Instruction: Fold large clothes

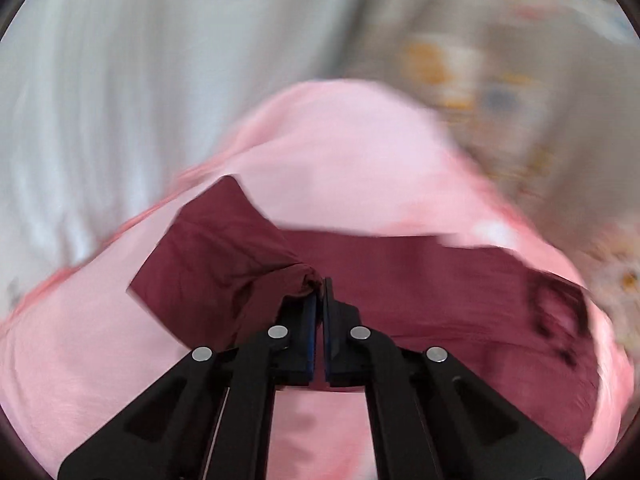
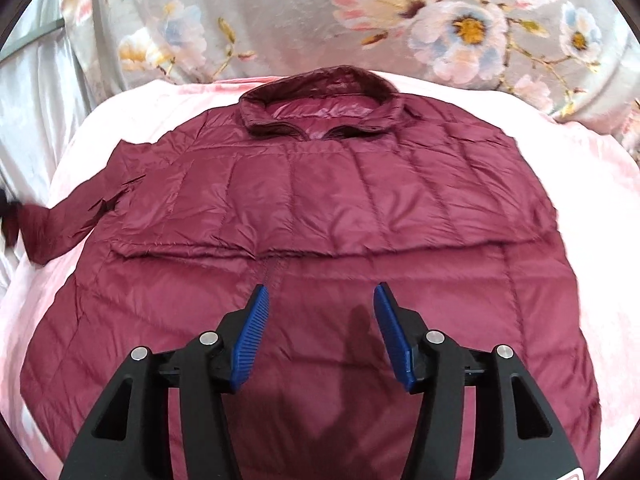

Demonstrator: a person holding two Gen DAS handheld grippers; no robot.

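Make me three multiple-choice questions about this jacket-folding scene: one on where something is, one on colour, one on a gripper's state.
1. Where does the jacket lie?
A. on a pink blanket
B. on a bare wooden floor
C. on a hanger

2. What colour is the jacket?
A. navy
B. maroon
C. green

3. How do the left gripper jaws stand?
A. wide open, empty
B. out of view
C. shut on the sleeve

Answers:
1 A, pink fabric surrounds the jacket.
2 B, both views show dark red.
3 C, maroon cloth is bunched at the closed tips.
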